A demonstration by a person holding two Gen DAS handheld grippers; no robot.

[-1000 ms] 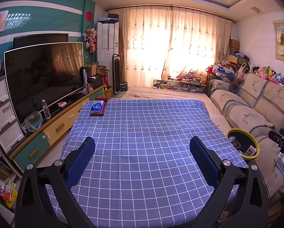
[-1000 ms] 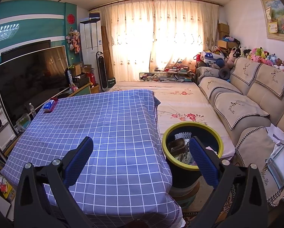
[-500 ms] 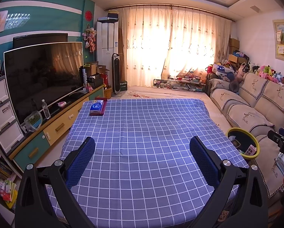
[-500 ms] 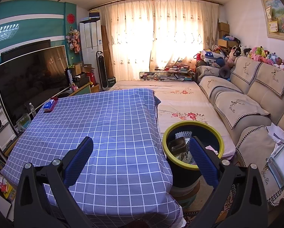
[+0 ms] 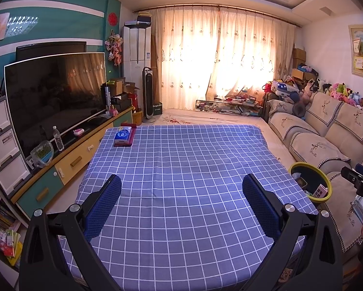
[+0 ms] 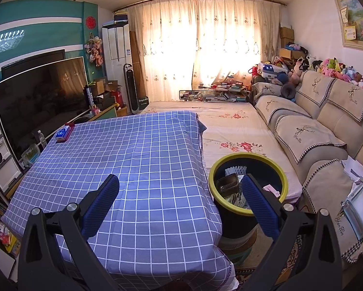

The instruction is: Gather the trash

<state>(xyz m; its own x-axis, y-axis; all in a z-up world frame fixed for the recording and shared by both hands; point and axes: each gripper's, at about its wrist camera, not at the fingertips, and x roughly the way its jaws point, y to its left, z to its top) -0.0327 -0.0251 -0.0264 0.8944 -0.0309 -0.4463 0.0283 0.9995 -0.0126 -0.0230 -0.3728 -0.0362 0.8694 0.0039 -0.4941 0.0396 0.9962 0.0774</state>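
A dark bin with a yellow-green rim (image 6: 248, 156) stands on the floor at the table's right side, holding several pieces of trash: a dark box, white paper, a pink scrap. The same bin (image 5: 308, 169) shows at the right in the left wrist view. My right gripper (image 6: 180, 189) hovers open over the table's right edge, its right finger in front of the bin. My left gripper (image 5: 181, 186) is open above the near half of the blue checked tablecloth (image 5: 181, 160), nothing between its fingers. A blue tissue pack on a red tray (image 5: 123, 135) lies at the far left corner.
A TV (image 5: 55, 92) on a long cabinet runs along the left. A beige sofa (image 6: 315, 126) with plush toys lines the right wall. A floral mat (image 6: 230, 131) lies between table and sofa. Papers (image 6: 356, 169) lie on the near sofa seat.
Both views have shifted only slightly; the bin sits a little lower in the left wrist view. Both grippers stay open and empty.
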